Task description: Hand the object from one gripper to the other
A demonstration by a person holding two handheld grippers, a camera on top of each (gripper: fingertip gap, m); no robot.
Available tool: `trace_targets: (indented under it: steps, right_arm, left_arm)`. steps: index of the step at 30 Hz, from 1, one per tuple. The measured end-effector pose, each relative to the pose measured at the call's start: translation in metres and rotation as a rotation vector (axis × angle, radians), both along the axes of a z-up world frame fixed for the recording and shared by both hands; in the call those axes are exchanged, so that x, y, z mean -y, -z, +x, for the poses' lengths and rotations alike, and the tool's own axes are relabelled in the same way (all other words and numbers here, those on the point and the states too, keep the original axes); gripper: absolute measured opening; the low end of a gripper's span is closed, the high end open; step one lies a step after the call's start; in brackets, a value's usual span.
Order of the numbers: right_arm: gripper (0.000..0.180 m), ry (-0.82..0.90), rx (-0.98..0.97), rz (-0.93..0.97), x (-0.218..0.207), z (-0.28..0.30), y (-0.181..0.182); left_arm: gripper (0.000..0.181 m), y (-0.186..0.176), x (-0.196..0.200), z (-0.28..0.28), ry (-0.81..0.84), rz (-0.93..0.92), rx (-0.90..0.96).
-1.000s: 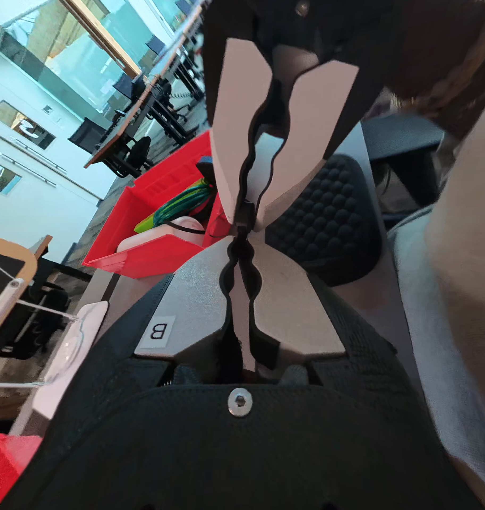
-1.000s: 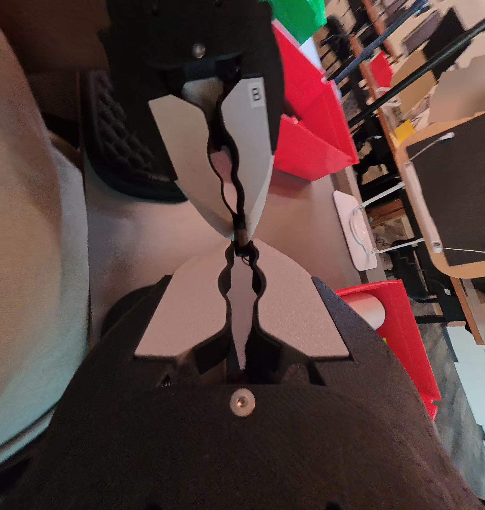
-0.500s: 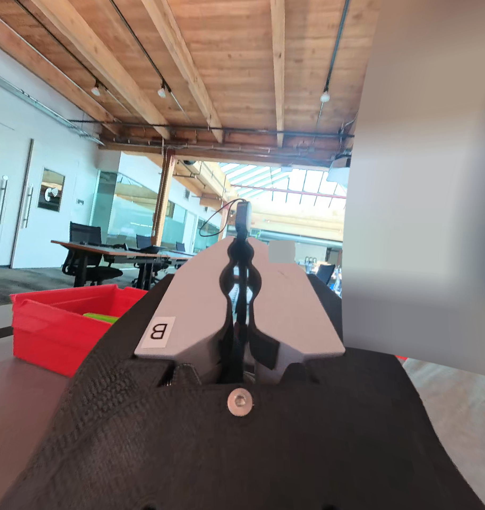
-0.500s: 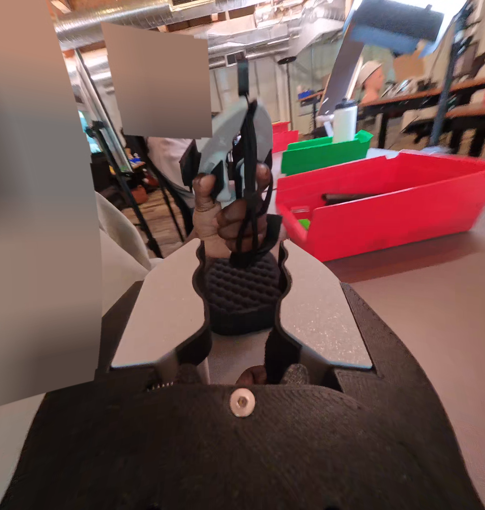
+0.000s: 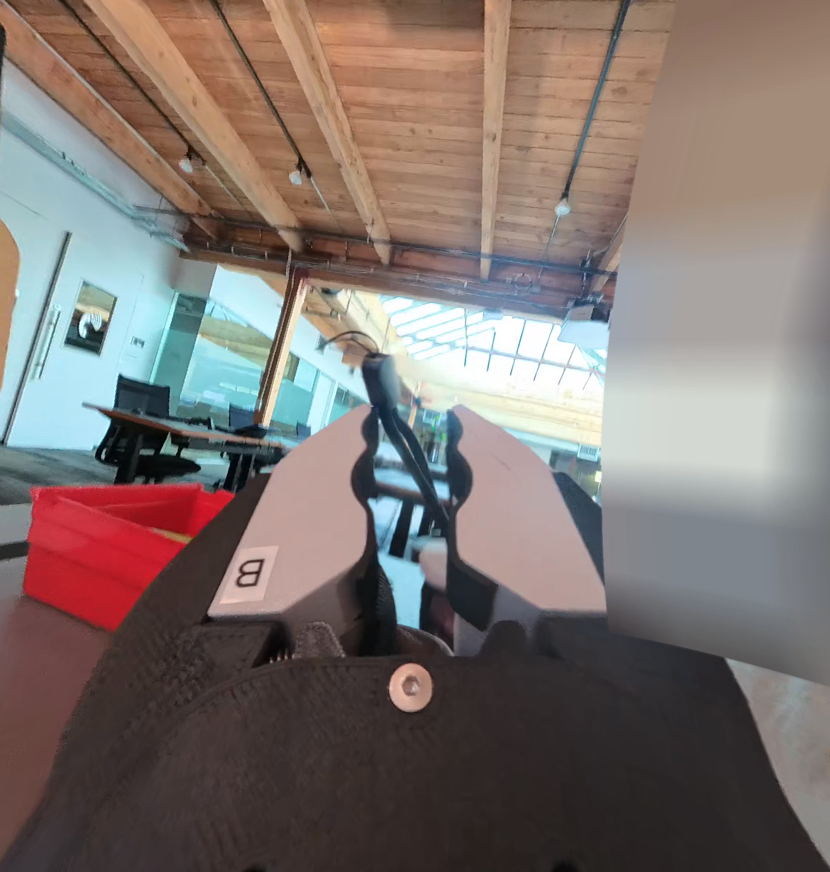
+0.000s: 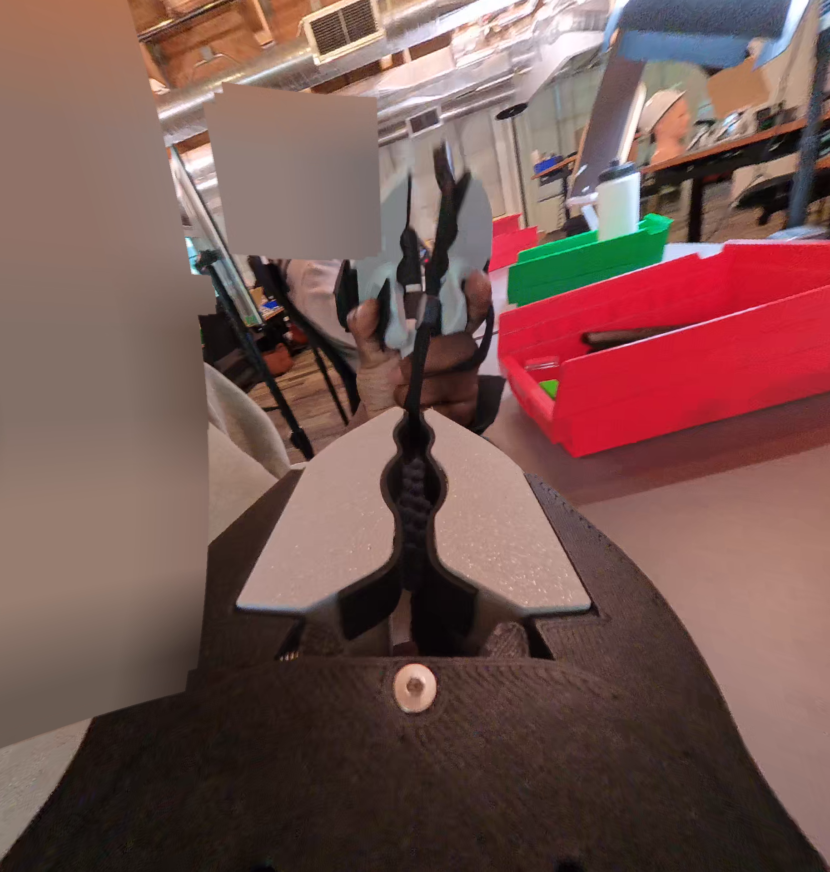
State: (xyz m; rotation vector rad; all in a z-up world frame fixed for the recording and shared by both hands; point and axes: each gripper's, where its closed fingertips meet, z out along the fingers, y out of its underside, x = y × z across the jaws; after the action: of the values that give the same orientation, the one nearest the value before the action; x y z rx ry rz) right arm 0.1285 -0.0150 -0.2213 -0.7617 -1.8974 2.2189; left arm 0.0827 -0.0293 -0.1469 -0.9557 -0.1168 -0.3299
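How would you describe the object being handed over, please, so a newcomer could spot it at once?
Start in the right wrist view at the big red bin; left of it, the right gripper is closed. Between its grey fingers runs a black braided cord, thin, dark and woven, unlike anything nearby.

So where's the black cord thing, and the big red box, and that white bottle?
black cord (image 6: 415,495): right wrist view, on the braided part clamped between the right gripper's fingers.
red bin (image 6: 715,373): right wrist view, on its front wall.
white bottle (image 6: 618,203): right wrist view, on its body, behind the green bin.
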Motion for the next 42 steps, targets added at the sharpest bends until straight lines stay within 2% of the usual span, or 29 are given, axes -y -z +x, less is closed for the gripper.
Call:
trace_targets:
  steps: [1,3,4,8,12,16,21,26,28,34,38,42]
  right_arm:
    - [0.003,0.039,-0.01,0.006,-0.01,0.0,-0.005]
    - [0.002,0.147,-0.037,0.04,-0.032,-0.002,-0.015]
    - [0.002,0.198,-0.051,0.054,-0.043,-0.001,-0.02]
    - [0.002,0.413,-0.094,0.067,-0.095,0.0,-0.045]
    - [0.002,0.721,-0.083,0.166,-0.161,-0.014,-0.052]
    - [0.002,0.929,0.0,0.24,-0.217,-0.039,-0.039]
    - [0.002,1.083,0.138,0.379,-0.262,-0.076,0.005]
    - [0.004,1.107,0.248,0.476,-0.275,-0.093,0.045]
    - [0.016,1.119,0.245,0.481,-0.275,-0.093,0.049]
    - [0.06,1.123,0.18,0.398,-0.264,-0.079,0.033]
    - [0.065,1.112,0.118,0.344,-0.251,-0.062,0.018]
    - [0.064,1.085,0.063,0.306,-0.236,-0.046,0.006]
  left_arm:
    - [0.034,0.006,-0.003,-0.001,0.005,-0.06,-0.014]
    - [0.053,0.02,-0.009,-0.006,0.0,-0.2,-0.047]
    - [0.057,0.025,-0.009,-0.011,-0.029,-0.248,-0.058]
    - [0.061,0.039,0.001,-0.022,-0.103,-0.396,-0.142]
    - [0.061,0.039,0.016,-0.038,-0.254,-0.461,-0.21]
    - [0.061,0.03,0.029,-0.044,-0.313,-0.44,-0.222]
    - [0.061,0.025,0.048,-0.056,-0.383,-0.455,-0.226]
    - [0.061,0.022,0.072,-0.069,-0.47,-0.489,-0.219]
    - [0.061,0.024,0.083,-0.079,-0.518,-0.513,-0.203]
    - [0.06,0.049,0.121,-0.119,-0.717,-0.702,-0.112]
    - [0.059,0.08,0.135,-0.139,-0.779,-0.887,-0.044]
    - [0.055,0.107,0.131,-0.148,-0.724,-1.03,-0.024]
